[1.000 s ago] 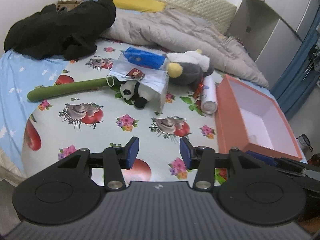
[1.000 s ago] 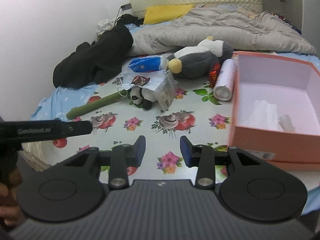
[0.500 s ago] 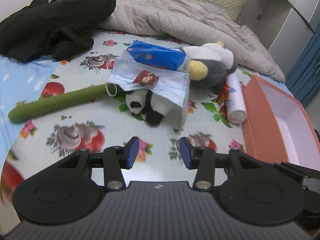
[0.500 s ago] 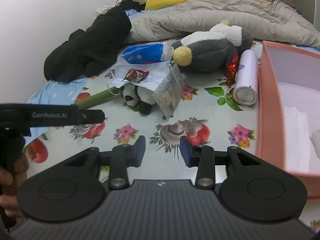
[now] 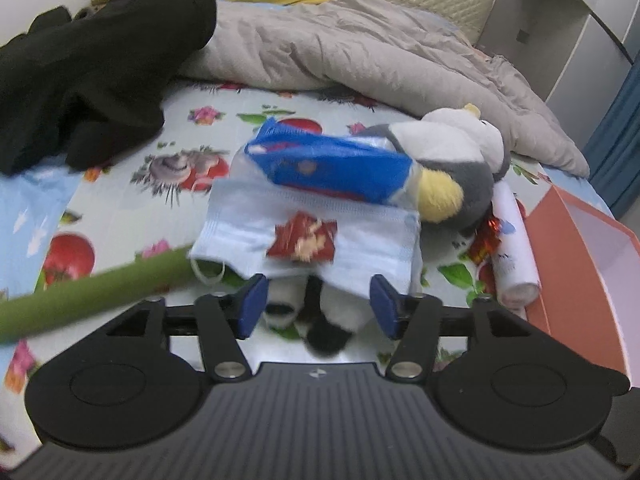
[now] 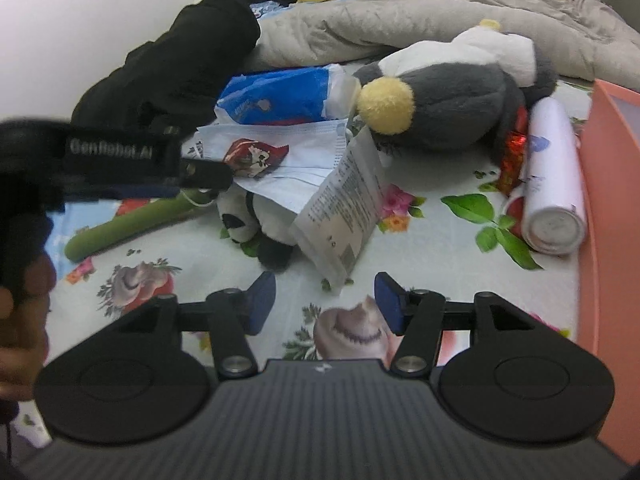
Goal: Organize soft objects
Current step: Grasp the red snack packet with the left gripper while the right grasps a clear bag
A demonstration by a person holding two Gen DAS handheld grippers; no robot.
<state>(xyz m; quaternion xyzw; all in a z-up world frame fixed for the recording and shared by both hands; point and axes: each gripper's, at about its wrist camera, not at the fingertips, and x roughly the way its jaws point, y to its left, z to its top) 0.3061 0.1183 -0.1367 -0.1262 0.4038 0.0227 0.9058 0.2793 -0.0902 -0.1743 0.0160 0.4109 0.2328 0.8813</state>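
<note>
A small panda plush [image 5: 316, 316] [image 6: 256, 220] lies on the bed under a pale blue face mask [image 5: 320, 240] [image 6: 288, 160] with a red snack packet [image 5: 304, 236] on top. My left gripper [image 5: 318, 310] is open, its fingers on either side of the panda. A grey and white penguin plush [image 5: 452, 168] [image 6: 448, 108] lies behind, beside a blue tissue pack [image 5: 336, 164] [image 6: 276, 96]. My right gripper [image 6: 324, 306] is open and empty, short of a white printed packet [image 6: 344, 216]. The left gripper shows in the right wrist view [image 6: 208, 174].
An orange box [image 5: 592, 264] [image 6: 612, 208] stands open at the right. A white cylinder [image 5: 514, 248] [image 6: 550, 184] lies beside it. A green tube [image 5: 92, 292] [image 6: 132, 224] lies at the left. Black clothes [image 5: 92, 52] and a grey quilt [image 5: 360, 48] lie behind.
Both grippers have moved forward toward the pile. The left gripper has come up to the panda plush, and both have opened wider.
</note>
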